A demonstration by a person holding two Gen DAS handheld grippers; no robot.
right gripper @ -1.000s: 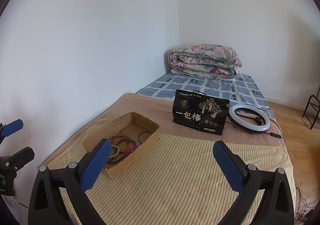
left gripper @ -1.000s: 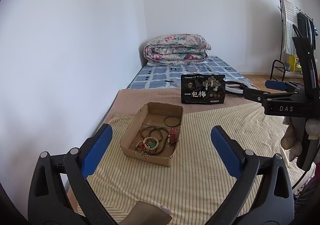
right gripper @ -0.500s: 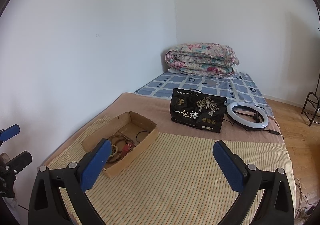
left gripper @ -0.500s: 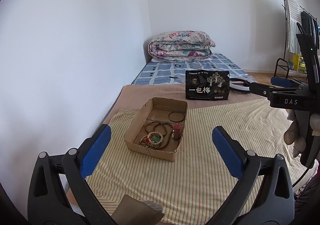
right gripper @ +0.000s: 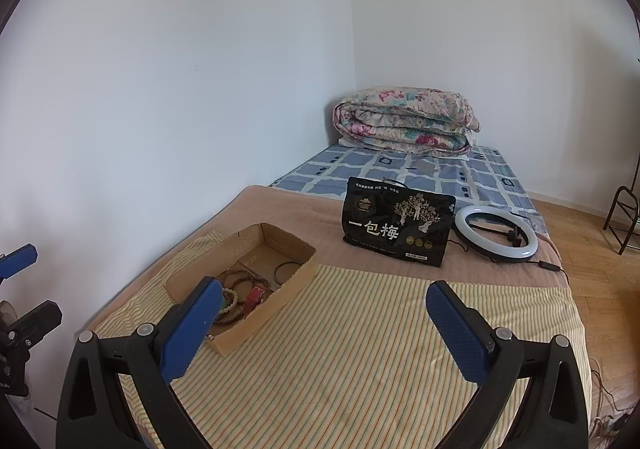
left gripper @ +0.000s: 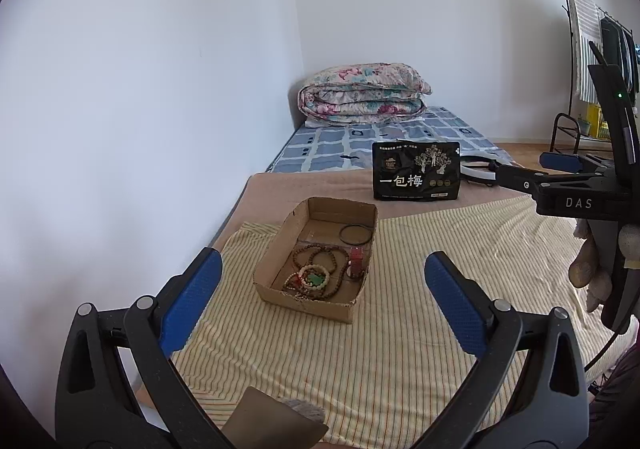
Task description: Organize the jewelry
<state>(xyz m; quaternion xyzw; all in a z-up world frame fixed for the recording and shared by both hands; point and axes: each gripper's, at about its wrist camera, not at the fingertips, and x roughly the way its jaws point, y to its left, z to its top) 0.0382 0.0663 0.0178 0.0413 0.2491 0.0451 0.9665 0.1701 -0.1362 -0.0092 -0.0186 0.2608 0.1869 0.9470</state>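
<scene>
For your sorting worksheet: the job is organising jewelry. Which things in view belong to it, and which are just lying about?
Belong: cardboard box, bead bracelets, black ring, red piece.

Lying about: black snack bag, ring light, folded quilt, clothes rack.

1. In the right wrist view, the blue pad [right gripper: 192,325] of the right gripper covers part of the beads [right gripper: 236,297] in the cardboard box [right gripper: 296,273].
2. Behind the box, the black bag [left gripper: 416,175] hides much of the ring light [left gripper: 476,174].
3. The bag's small print is unreadable.
4. The clothes rack [left gripper: 580,49], far right of the box, is cut off by the frame's edge.
</scene>
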